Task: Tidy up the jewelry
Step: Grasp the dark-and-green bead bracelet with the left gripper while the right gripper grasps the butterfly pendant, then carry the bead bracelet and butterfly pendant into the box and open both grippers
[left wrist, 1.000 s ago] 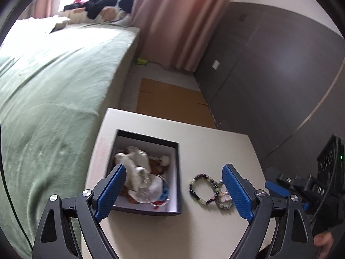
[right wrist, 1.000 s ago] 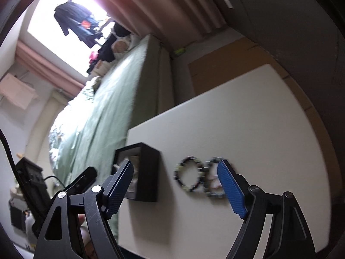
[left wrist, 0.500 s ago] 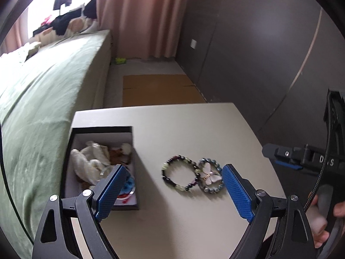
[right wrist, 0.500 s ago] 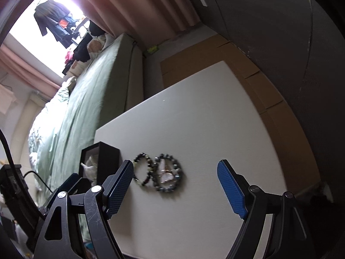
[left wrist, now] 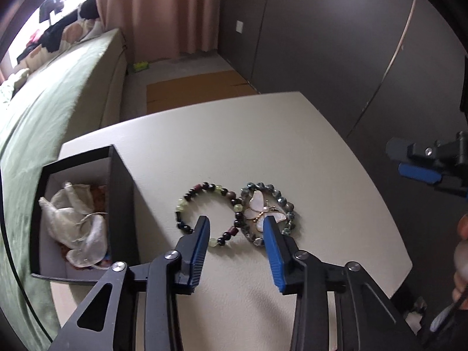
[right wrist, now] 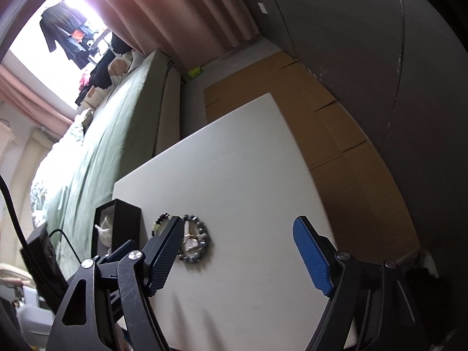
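- Two bead bracelets lie flat on the white table (left wrist: pixel 292 146), touching side by side. The dark bracelet (left wrist: pixel 209 215) is on the left, and the grey bracelet (left wrist: pixel 269 213) on the right has a butterfly charm (left wrist: pixel 263 209) lying inside its ring.
- The black box (left wrist: pixel 120 204) stands just left of them, open-topped, already holding a pale cloth pouch (left wrist: pixel 73 219) and other bits too tangled to name.
- The left gripper (left wrist: pixel 236 223) hangs low over the pair with its fingers at a narrow gap and nothing between them. One blue pad sits over the near side of the dark bracelet, the other over the butterfly charm.
- The right gripper (right wrist: pixel 239 231) waits off to the side, fingers wide and empty — it plays no part for now.
- Likely next: close on a bracelet and carry it to the box.
- Risks from here:
  - The fingers straddle the place where the two rings meet, so closing could pinch beads of both and drag the second one along, or off the table.
  - A pad landing on the charm could flip it or knock it out of its ring.
  - Round beads on a hard table may roll out from under the pads, so the grip slips.
  - The box wall is tall and close; a low carry could snag a dangling bracelet on the rim — or tip the box.
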A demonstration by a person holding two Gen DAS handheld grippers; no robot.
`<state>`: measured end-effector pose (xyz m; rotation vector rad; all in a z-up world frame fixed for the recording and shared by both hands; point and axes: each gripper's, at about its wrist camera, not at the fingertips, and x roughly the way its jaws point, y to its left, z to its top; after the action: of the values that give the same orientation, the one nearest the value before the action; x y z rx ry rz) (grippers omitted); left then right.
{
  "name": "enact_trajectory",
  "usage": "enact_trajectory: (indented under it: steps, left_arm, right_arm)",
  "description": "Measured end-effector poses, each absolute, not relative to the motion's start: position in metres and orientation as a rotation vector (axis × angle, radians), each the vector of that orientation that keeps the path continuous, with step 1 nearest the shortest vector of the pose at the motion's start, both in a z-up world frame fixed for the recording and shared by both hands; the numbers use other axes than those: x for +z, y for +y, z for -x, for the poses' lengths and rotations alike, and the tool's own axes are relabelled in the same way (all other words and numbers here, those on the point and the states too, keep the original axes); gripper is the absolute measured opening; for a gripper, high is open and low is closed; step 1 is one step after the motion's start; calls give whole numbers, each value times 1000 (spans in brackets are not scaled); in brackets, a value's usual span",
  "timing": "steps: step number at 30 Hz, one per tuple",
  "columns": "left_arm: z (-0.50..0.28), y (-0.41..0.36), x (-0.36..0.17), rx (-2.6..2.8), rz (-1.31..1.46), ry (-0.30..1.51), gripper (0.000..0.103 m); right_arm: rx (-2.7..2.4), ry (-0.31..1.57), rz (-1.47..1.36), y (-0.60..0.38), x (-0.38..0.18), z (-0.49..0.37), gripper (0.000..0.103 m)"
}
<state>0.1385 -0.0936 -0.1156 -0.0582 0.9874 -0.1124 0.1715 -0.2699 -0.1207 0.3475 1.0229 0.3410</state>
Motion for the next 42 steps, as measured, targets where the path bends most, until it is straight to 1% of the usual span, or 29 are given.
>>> enact_trajectory:
  steps: [2, 3, 4, 7, 10, 12, 13, 14, 16, 17, 19, 24, 28, 30, 31, 33, 36, 42]
  left_arm:
    - [-142, -97, -120, -107, 47, 993, 37]
    - [-145, -98, -123, -109, 44, 997, 32]
    - [-146, -99, -124, -111, 43, 1001, 31]
    - [-153, -100, -130, -94, 37, 1003, 30]
    - [-160, -100, -137, -85, 37, 1011, 25]
    - [-162, -101, -141, -78, 35, 1018, 23]
    - [-162, -101, -142, -75, 33, 1020, 19]
    - [-164, -102, -145, -79, 37, 1020, 17]
    - [-164, -100, -144, -95, 63, 1019, 9]
    - [-164, -99, -144, -95, 70, 1014, 9]
    - [-161, -97, -140, -93, 77, 1001, 9]
    - [-152, -84, -122, -106, 125, 959, 8]
    - [-143, -65, -104, -96, 182, 918, 8]
    - [-140, -55, -96, -93, 212, 900, 8]
    - [-140, -51, -93, -93, 225, 893, 8]
    - [-136, -41, -87, -92, 253, 874, 8]
    - [-132, -31, -79, -95, 279, 854, 8]
    - [-125, -16, -64, -107, 324, 814, 8]
  right_arm:
    - [342, 1024, -348, -273, -121, -173, 78]
    - [342, 1026, -346, -274, -122, -173, 78]
    - [340, 1027, -344, -274, -122, -174, 78]
    - [340, 1030, -343, -276, -123, -175, 78]
    - [340, 1034, -341, -276, -124, -176, 78]
    - [345, 1038, -337, -274, -123, -177, 78]
    - [348, 1039, -333, -273, -123, -177, 78]
    - [353, 1041, -328, -271, -124, -177, 78]
    - [364, 1042, -319, -268, -124, -177, 78]
    - [370, 1042, -313, -266, -124, -177, 78]
    - [387, 1044, -298, -259, -124, -176, 75]
    - [454, 1063, -260, -239, -129, -175, 63]
    - [511, 1074, -246, -222, -133, -175, 56]
    - [536, 1084, -244, -213, -136, -175, 48]
    - [553, 1092, -245, -208, -139, -176, 46]
    - [581, 1107, -239, -199, -143, -177, 37]
    - [598, 1129, -223, -186, -150, -181, 33]
    - [603, 1161, -174, -166, -164, -186, 29]
